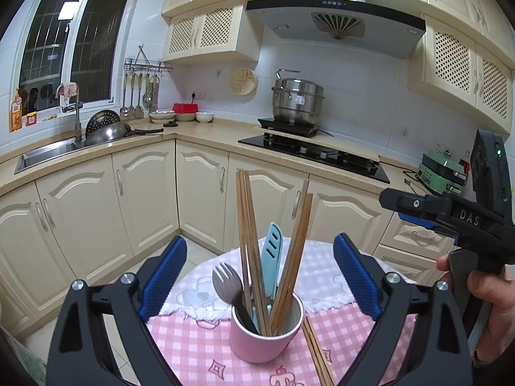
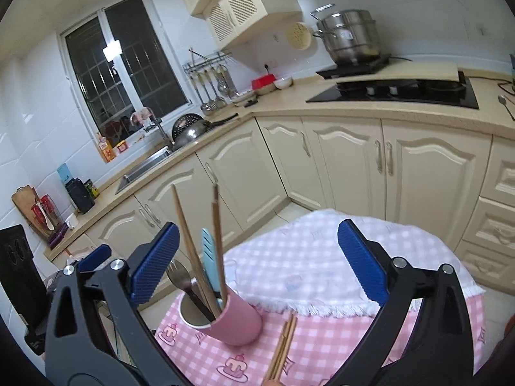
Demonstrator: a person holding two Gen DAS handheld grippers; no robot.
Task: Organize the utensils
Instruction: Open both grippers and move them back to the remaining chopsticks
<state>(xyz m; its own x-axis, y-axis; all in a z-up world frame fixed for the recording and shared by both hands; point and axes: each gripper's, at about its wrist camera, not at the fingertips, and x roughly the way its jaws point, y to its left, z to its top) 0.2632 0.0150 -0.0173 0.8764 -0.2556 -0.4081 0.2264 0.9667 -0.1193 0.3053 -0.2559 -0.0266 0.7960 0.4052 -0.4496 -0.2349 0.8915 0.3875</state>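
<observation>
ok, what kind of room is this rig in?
A home kitchen, most likely: a gas hob under a range hood, a sink by the window, and a steamer pot on the counter.

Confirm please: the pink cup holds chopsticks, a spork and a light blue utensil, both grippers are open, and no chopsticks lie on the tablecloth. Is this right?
One part is wrong. Some loose chopsticks do lie on the tablecloth beside the pink cup; the right wrist view shows them. The cup's contents and both open grippers, left gripper and right gripper, are as you say.
</observation>
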